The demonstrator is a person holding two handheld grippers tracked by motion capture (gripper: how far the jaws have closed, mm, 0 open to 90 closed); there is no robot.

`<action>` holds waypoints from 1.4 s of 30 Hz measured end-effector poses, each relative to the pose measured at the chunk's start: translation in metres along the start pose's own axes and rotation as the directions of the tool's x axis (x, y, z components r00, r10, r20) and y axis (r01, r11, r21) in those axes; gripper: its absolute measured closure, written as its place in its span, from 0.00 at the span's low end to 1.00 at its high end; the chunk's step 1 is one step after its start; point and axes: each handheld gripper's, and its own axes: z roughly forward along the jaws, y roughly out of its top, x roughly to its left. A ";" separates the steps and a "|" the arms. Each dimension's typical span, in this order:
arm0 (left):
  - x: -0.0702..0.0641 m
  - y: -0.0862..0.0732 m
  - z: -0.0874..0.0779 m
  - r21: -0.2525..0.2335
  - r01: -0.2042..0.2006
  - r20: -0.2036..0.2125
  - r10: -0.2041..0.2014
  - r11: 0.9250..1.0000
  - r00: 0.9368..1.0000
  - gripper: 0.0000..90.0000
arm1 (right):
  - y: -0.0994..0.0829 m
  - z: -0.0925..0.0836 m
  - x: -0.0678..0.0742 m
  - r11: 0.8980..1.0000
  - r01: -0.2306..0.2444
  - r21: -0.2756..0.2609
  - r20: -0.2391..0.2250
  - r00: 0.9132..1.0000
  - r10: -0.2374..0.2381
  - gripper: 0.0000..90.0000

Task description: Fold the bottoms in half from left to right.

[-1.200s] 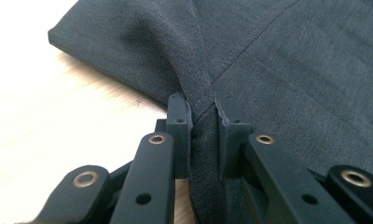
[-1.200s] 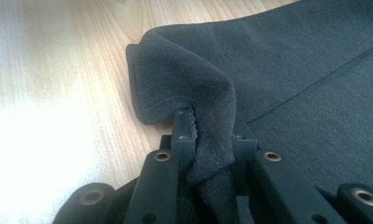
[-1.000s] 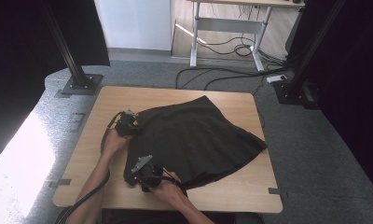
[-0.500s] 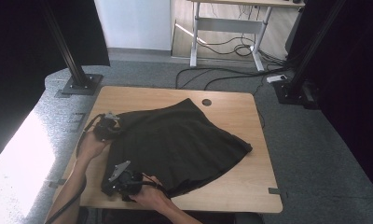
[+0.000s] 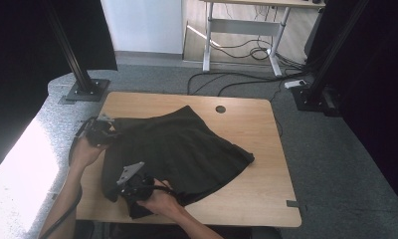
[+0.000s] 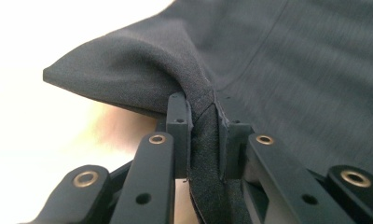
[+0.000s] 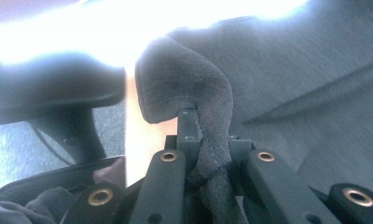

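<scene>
The light wooden rectangular table (image 5: 266,164) stands on grey carpet (image 5: 331,149) and carries everything in hand. A round cable hole (image 5: 220,109) sits in the table near its far edge.

Spread across the left and middle of the table lies the dark charcoal pleated fabric skirt (image 5: 182,149). Its far hem point reaches towards the cable hole, its right hem corner ends near the middle of the table, and its left part is bunched and lifted off the tabletop at the table's left edge and near its front edge.

The left gripper (image 5: 103,130), a black two-jaw tool held in the person's left hand (image 5: 86,152), is at the left edge of the table. In the left gripper view its jaws are clamped on a folded seam of the skirt (image 6: 198,121), the cloth pinched tight between the pads.

The right gripper (image 5: 132,183), black with a grey three-cornered plate on top, is near the front edge of the table in the right hand (image 5: 159,201). In the right gripper view its jaws are closed on a thick rolled edge of the skirt (image 7: 194,93).
</scene>
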 end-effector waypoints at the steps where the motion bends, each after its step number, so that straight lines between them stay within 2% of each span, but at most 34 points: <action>1: -0.002 0.007 0.000 -0.013 0.003 0.000 -0.003 1.000 1.000 0.86 | -0.002 -0.008 -0.004 1.000 -0.010 -0.008 0.010 1.000 0.010 0.90; 2: -0.002 0.007 0.000 -0.013 0.003 0.000 -0.003 1.000 1.000 0.86 | -0.002 -0.008 -0.004 1.000 -0.010 -0.008 0.010 1.000 0.010 0.90; 3: -0.004 0.015 0.000 -0.027 0.009 0.004 -0.009 1.000 1.000 0.86 | -0.006 -0.023 -0.011 0.999 -0.028 -0.023 0.037 0.999 0.029 0.90; 5: -0.008 0.030 0.000 -0.051 0.018 0.010 -0.018 0.999 1.000 0.86 | -0.009 -0.040 -0.017 0.998 -0.042 -0.041 0.064 0.997 0.044 0.90; 6: -0.011 0.037 0.001 -0.062 0.022 0.012 -0.021 0.998 1.000 0.86 | -0.009 -0.040 -0.017 0.998 -0.042 -0.041 0.064 0.997 0.044 0.90; 7: -0.017 0.052 0.002 -0.077 0.019 0.007 -0.018 0.997 1.000 0.86 | -0.012 -0.056 -0.024 0.997 -0.055 -0.060 0.091 0.994 0.061 0.90; 8: -0.017 0.052 0.002 -0.077 0.019 0.007 -0.018 0.997 1.000 0.86 | -0.012 -0.056 -0.024 0.997 -0.055 -0.060 0.091 0.994 0.061 0.90; 9: -0.025 0.066 0.004 -0.091 0.013 -0.001 -0.013 0.996 1.000 0.86 | -0.015 -0.073 -0.031 0.995 -0.068 -0.073 0.114 0.991 0.076 0.90; 10: -0.025 0.066 0.004 -0.091 0.013 -0.001 -0.013 0.996 1.000 0.86 | -0.017 -0.081 -0.034 0.994 -0.073 -0.079 0.127 0.988 0.083 0.90; 11: -0.032 0.079 0.007 -0.099 0.006 -0.009 -0.007 0.995 1.000 0.86 | -0.018 -0.088 -0.037 0.993 -0.077 -0.085 0.144 0.986 0.088 0.90; 12: -0.032 0.079 0.007 -0.099 0.006 -0.009 -0.007 0.995 1.000 0.86 | -0.018 -0.088 -0.037 0.993 -0.077 -0.085 0.144 0.986 0.088 0.90; 14: -0.040 0.093 0.011 -0.105 0.002 -0.013 -0.003 0.995 1.000 0.86 | -0.023 -0.104 -0.044 0.993 -0.077 -0.093 0.178 0.980 0.092 0.90; 17: -0.048 0.110 0.016 -0.112 -0.002 -0.009 0.001 0.994 1.000 0.86 | -0.030 -0.127 -0.053 0.989 -0.092 -0.113 0.221 0.968 0.115 0.90; 18: -0.051 0.115 0.018 -0.115 -0.003 -0.009 0.001 0.993 1.000 0.86 | -0.035 -0.141 -0.058 0.986 -0.106 -0.130 0.244 0.960 0.136 0.90; 20: -0.056 0.124 0.022 -0.118 -0.007 -0.009 0.006 0.993 1.000 0.86 | -0.037 -0.146 -0.060 0.984 -0.111 -0.137 0.252 0.957 0.143 0.90; 21: -0.059 0.129 0.024 -0.120 -0.012 -0.009 0.011 0.993 1.000 0.86 | -0.040 -0.152 -0.063 0.982 -0.121 -0.148 0.260 0.953 0.156 0.90; 22: -0.063 0.133 0.026 -0.122 -0.015 -0.007 0.015 0.992 1.000 0.86 | -0.045 -0.164 -0.068 0.978 -0.131 -0.163 0.279 0.945 0.173 0.90; 23: -0.066 0.138 0.028 -0.121 -0.019 -0.006 0.018 0.992 1.000 0.86 | -0.045 -0.164 -0.068 0.978 -0.131 -0.163 0.279 0.945 0.173 0.90; 24: -0.069 0.143 0.030 -0.119 -0.026 -0.007 0.026 0.992 1.000 0.86 | -0.048 -0.170 -0.070 0.977 -0.132 -0.167 0.288 0.941 0.177 0.90; 29: -0.086 0.166 0.043 -0.121 -0.050 -0.002 0.050 0.991 0.999 0.86 | -0.061 -0.194 -0.080 0.971 -0.154 -0.184 0.334 0.919 0.209 0.90; 30: -0.091 0.174 0.048 -0.124 -0.058 0.000 0.058 0.991 0.998 0.86 | -0.066 -0.202 -0.083 0.969 -0.161 -0.189 0.350 0.910 0.220 0.90; 31: -0.094 0.179 0.051 -0.122 -0.065 0.003 0.066 0.990 0.998 0.86 | -0.069 -0.206 -0.085 0.968 -0.166 -0.191 0.357 0.906 0.226 0.90; 32: -0.094 0.179 0.051 -0.122 -0.065 0.003 0.066 0.990 0.998 0.86 | -0.069 -0.206 -0.085 0.968 -0.166 -0.191 0.357 0.906 0.226 0.90; 37: -0.113 0.201 0.069 -0.126 -0.103 0.000 0.104 0.987 0.995 0.86 | -0.082 -0.225 -0.094 0.961 -0.187 -0.206 0.390 0.884 0.256 0.90; 40: -0.124 0.212 0.084 -0.129 -0.121 0.006 0.122 0.984 0.992 0.85 | -0.090 -0.234 -0.099 0.958 -0.200 -0.207 0.416 0.868 0.271 0.90; 41: -0.127 0.215 0.090 -0.131 -0.123 0.009 0.125 0.984 0.992 0.85 | -0.097 -0.239 -0.103 0.955 -0.211 -0.207 0.435 0.855 0.283 0.90; 42: -0.130 0.217 0.094 -0.134 -0.124 0.012 0.127 0.983 0.992 0.85 | -0.097 -0.239 -0.103 0.955 -0.211 -0.207 0.435 0.855 0.283 0.90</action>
